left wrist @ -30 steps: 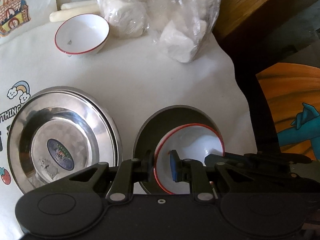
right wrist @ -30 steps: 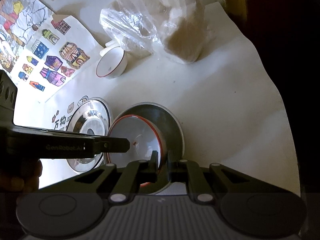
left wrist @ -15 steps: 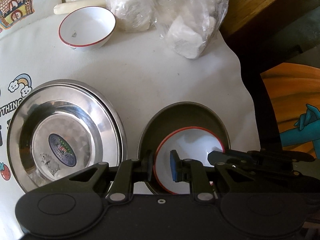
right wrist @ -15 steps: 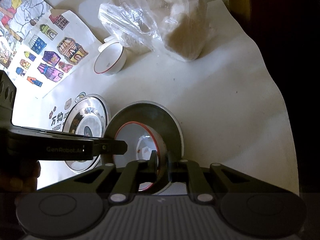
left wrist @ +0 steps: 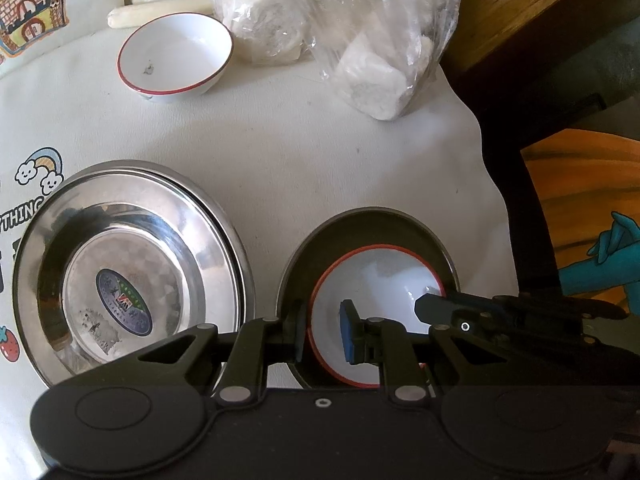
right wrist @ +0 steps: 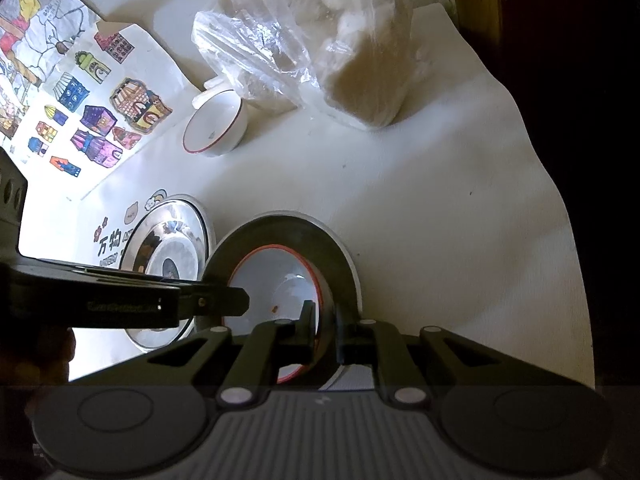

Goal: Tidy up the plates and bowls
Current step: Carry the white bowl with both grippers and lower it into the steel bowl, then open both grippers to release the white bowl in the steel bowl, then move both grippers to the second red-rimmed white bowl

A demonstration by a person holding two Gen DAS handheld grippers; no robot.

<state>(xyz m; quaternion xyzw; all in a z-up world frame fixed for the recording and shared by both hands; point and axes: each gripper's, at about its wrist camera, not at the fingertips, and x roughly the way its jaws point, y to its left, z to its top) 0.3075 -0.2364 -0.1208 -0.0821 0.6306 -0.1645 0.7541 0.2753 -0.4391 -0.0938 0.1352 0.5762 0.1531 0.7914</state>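
Note:
A white bowl with a red rim [left wrist: 380, 280] [right wrist: 272, 280] sits inside a shaded metal plate [left wrist: 360, 224] [right wrist: 280, 228] near the cloth's right edge. My left gripper [left wrist: 323, 332] is shut on the bowl's left rim, one pad outside and the blue pad inside. My right gripper [right wrist: 325, 322] is shut on the opposite rim, one finger inside the bowl and one between bowl and plate. Each gripper's finger shows in the other view [left wrist: 440, 304] [right wrist: 224, 300]. A second red-rimmed bowl [left wrist: 176, 56] [right wrist: 214, 124] stands empty at the back.
Stacked shiny steel plates [left wrist: 192, 232] [right wrist: 168, 240] lie left of the shaded plate. A clear plastic bag of white lumps [left wrist: 340, 20] [right wrist: 320, 48] fills the back. Two white sticks [left wrist: 160, 6] lie behind the far bowl. Dark wooden furniture [left wrist: 520, 12] borders the cloth on the right.
Only a slight drift in both views. Both grippers stay on the white bowl's rim, and the bowl stays inside the shaded plate.

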